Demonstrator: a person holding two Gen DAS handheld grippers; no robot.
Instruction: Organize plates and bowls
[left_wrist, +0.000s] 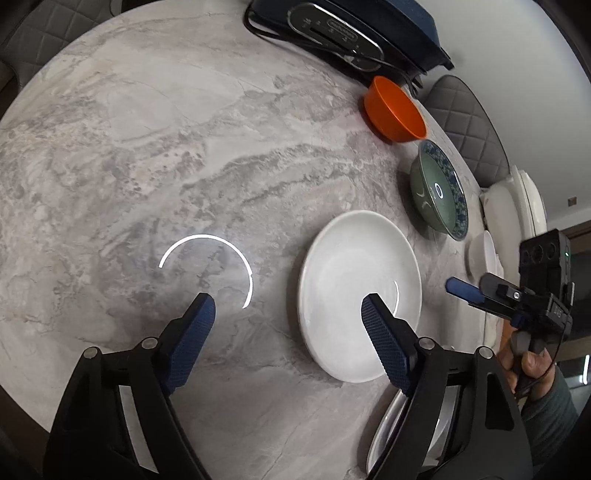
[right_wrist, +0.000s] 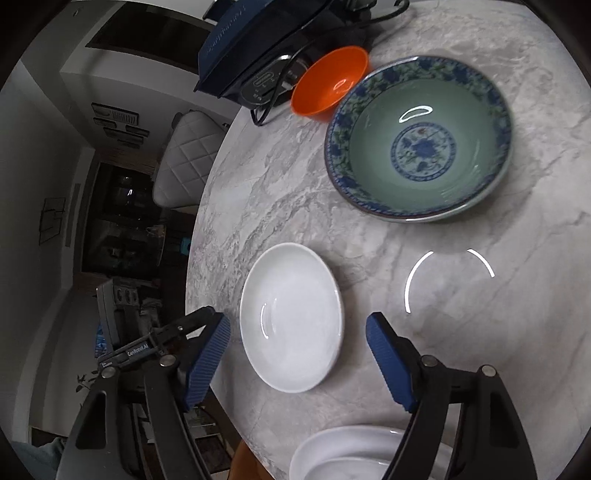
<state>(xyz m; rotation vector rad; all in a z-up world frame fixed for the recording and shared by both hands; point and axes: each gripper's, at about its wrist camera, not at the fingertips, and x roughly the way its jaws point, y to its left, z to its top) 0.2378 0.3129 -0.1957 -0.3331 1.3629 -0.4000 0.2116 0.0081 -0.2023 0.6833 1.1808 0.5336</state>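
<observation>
While you hold both tools above the marble surface (left_wrist: 184, 147), your left hand-held gripper (left_wrist: 288, 310) stands wide with nothing between its fingers, one blue pad over bare marble and the other over the rim of a white plate (left_wrist: 360, 291). Your right hand-held gripper (right_wrist: 297, 332) is also wide and holds nothing; a small white plate (right_wrist: 291, 314) lies flat on the marble below the gap, touching neither pad. Beyond it sits the green bowl with the blue floral rim (right_wrist: 421, 140), upright, and just beside that the orange bowl (right_wrist: 332, 85), close to a dark blue appliance (right_wrist: 258, 40). More white dishes (right_wrist: 347, 454) lie at the near edge.
</observation>
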